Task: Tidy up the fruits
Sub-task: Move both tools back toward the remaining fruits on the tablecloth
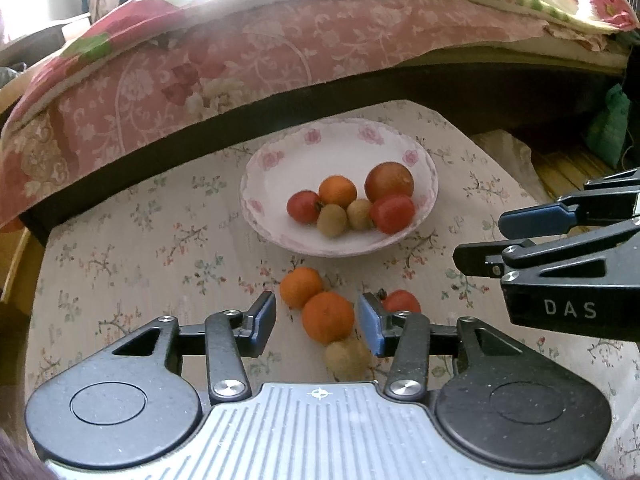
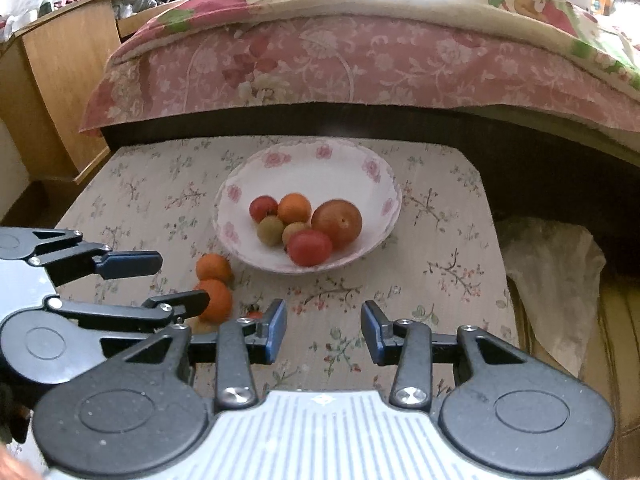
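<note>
On the bench [image 1: 120, 240], covered by a floral cloth, a white bowl [image 1: 280, 160] with pink roses on its rim is set near the far edge, just in front of a bed [image 1: 240, 60] with a pink floral cover. Six fruits are held in the bowl: a big orange [image 1: 389, 182], a small orange [image 1: 337, 191], two tomatoes [image 1: 392, 213] and two pale round fruits [image 1: 331, 220], all bunched together and touching.

Four fruits are left on the cloth, near the bowl's front rim. Two mandarins [image 1: 328, 317] are seen touching each other; a pale fruit [image 1: 347, 356] lies just beside the nearer one, and a loose tomato [image 1: 401, 301] is partly hidden behind the left gripper's right finger.

Left gripper [image 1: 317, 322]: jaws wide, nothing gripped. The nearer mandarin and the pale fruit are framed between the fingers; contact cannot be told.

Right gripper [image 2: 324, 330]: jaws wide, empty, held over bare cloth, short of the bowl and to the right of the loose fruits. In the left wrist view it is seen at the right edge, well apart from the fruit.

A wooden cabinet [image 2: 60, 80] is visible left of the bed, and a crumpled plastic bag [image 2: 560, 280] right of the bench.
</note>
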A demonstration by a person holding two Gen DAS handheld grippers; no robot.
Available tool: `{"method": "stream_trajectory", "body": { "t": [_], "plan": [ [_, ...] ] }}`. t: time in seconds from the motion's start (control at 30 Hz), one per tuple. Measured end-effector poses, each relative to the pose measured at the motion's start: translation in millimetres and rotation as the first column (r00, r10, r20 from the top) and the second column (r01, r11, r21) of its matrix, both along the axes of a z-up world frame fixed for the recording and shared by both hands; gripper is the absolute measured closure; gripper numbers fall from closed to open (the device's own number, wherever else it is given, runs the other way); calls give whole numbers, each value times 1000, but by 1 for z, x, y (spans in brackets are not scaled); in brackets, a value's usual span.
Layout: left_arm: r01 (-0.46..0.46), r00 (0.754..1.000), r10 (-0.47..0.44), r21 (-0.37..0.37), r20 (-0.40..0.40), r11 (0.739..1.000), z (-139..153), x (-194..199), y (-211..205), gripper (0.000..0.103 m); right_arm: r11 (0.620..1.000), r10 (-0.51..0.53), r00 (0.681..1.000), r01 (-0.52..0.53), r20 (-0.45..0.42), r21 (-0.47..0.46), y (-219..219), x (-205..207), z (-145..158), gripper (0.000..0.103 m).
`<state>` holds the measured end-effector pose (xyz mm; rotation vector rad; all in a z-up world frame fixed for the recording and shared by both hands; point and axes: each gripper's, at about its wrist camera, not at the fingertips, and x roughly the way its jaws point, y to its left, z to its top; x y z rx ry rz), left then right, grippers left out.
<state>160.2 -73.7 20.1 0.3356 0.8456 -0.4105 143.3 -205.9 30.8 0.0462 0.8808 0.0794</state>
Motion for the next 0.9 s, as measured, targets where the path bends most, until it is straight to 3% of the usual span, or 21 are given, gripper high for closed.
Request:
{"method": "stream_trajectory", "body": {
  "t": [0.9],
  "plan": [
    [40, 997, -38, 19, -72, 999, -21, -13, 5, 46, 996, 84, 993, -87, -80, -31, 22, 3, -23, 62]
  ]
}}
